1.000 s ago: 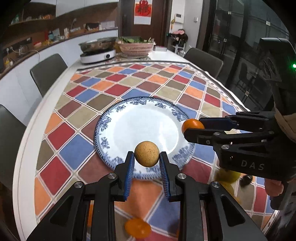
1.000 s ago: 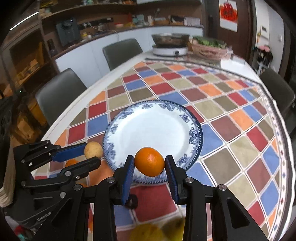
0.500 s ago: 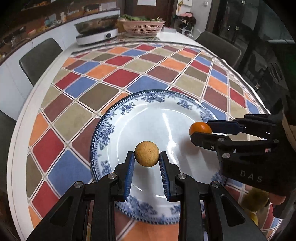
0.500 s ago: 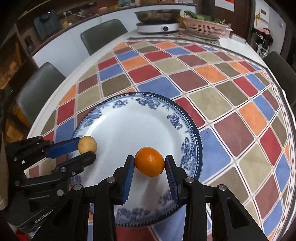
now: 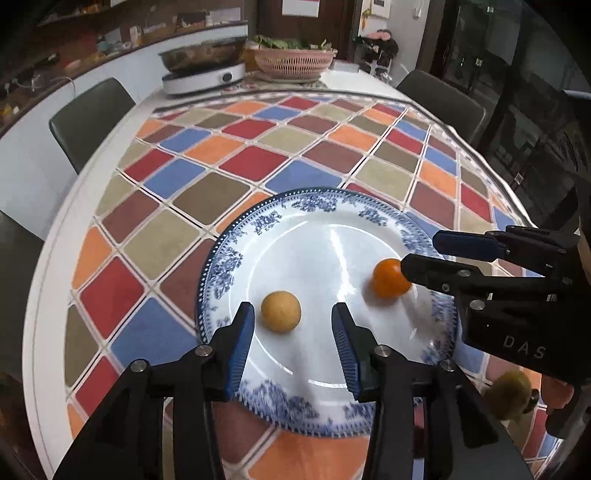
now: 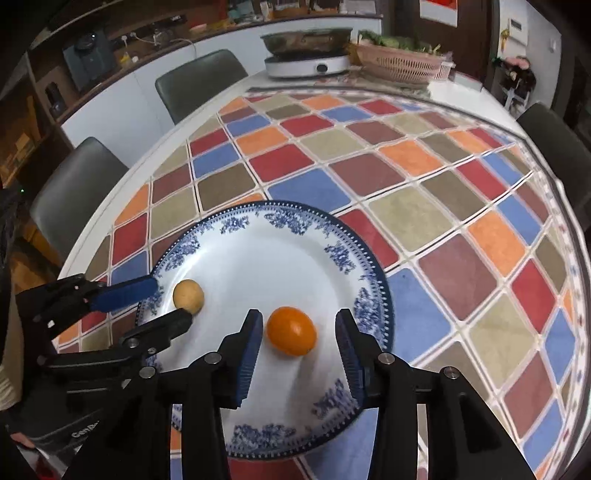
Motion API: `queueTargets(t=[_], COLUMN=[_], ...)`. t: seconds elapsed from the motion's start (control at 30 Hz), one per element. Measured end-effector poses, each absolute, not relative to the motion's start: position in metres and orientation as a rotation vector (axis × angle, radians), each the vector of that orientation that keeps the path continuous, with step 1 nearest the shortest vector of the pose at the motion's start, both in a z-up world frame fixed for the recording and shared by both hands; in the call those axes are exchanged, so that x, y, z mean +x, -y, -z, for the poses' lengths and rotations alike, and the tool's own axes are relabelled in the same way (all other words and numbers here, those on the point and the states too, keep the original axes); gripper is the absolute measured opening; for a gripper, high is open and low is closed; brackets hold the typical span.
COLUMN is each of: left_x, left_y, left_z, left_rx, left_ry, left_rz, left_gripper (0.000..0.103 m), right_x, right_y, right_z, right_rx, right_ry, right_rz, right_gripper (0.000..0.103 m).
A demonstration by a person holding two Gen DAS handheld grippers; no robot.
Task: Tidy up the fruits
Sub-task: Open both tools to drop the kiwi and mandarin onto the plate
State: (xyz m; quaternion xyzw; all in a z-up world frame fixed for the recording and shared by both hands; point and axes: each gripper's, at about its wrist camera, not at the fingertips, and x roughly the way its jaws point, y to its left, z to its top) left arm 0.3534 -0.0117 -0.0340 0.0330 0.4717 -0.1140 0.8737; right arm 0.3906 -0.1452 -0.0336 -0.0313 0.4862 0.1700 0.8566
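A checkered cloth (image 5: 258,162) is spread over the white counter (image 6: 461,96); grey chairs (image 6: 199,83) are set around it, shelves (image 5: 122,33) behind.

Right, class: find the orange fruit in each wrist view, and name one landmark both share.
Left wrist: orange fruit lies right of centre, on the plate.
Right wrist: orange fruit lies low and central, between the right gripper fingers.
Shared landmark: pink basket.

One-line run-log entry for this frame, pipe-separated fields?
left gripper: open | right gripper: open | tan fruit: on plate | orange: on plate | green fruit: off plate
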Motion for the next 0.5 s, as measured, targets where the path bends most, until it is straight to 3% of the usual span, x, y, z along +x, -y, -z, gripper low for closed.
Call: queueTargets(t=[0.33,0.4,0.5], left_x=[0.293,0.277,0.257], left_y=[0.01,0.011,0.013], left_z=[-0.013,-0.023,-0.033], left_rx=[0.082,0.083,0.089], left_ry=[-0.837,-0.804,-0.765], left_rz=[0.173,0.17,0.142], left_gripper=[0.064,0.071,0.08], right_x=[0.326,0.315,0.294], right_y=[0.157,0.16,0.167], right_z=[-0.012,-0.018,-0.028], right_rx=[-0.126,-0.125,-0.121], right_ry=[-0.86,-0.839,-0.798], right_rz=[-0.349,-0.345,-0.324], right_gripper=[0.043,0.052,0.056])
